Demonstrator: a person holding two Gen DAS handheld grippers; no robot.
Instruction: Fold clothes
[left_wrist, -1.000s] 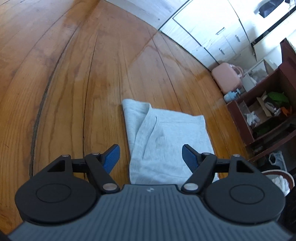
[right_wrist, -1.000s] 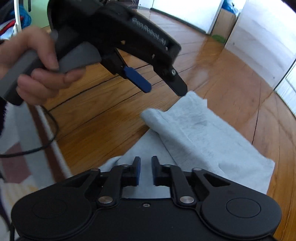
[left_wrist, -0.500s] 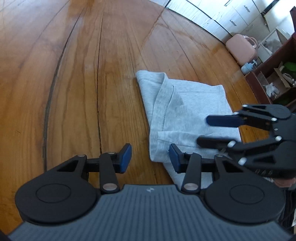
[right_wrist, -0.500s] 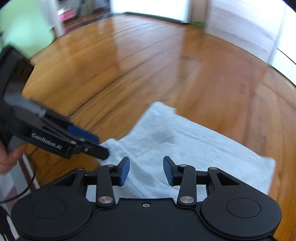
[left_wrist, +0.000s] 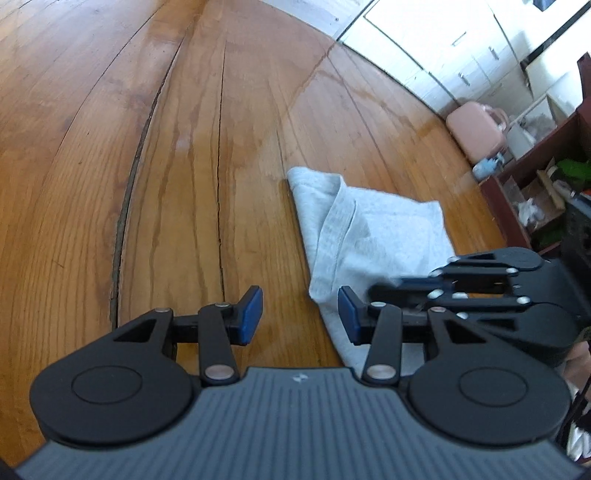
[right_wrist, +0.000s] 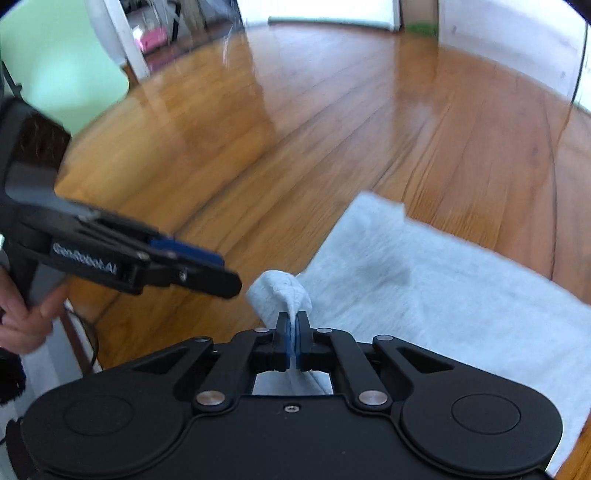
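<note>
Grey folded garment (right_wrist: 424, 280), corner pinched by right hand-held gripper (right_wrist: 293, 338); left (left_wrist: 301, 317) spread.

A pale grey garment (left_wrist: 373, 236) is seen lying folded on the wooden floor, roughly rectangular, with a ribbed hem band running along its upper layer. Most of it is spread flat. One near corner (right_wrist: 284, 291) is lifted off the floor and bunched into a small peak, where it is pinched between two blue pads pressed together.
</note>
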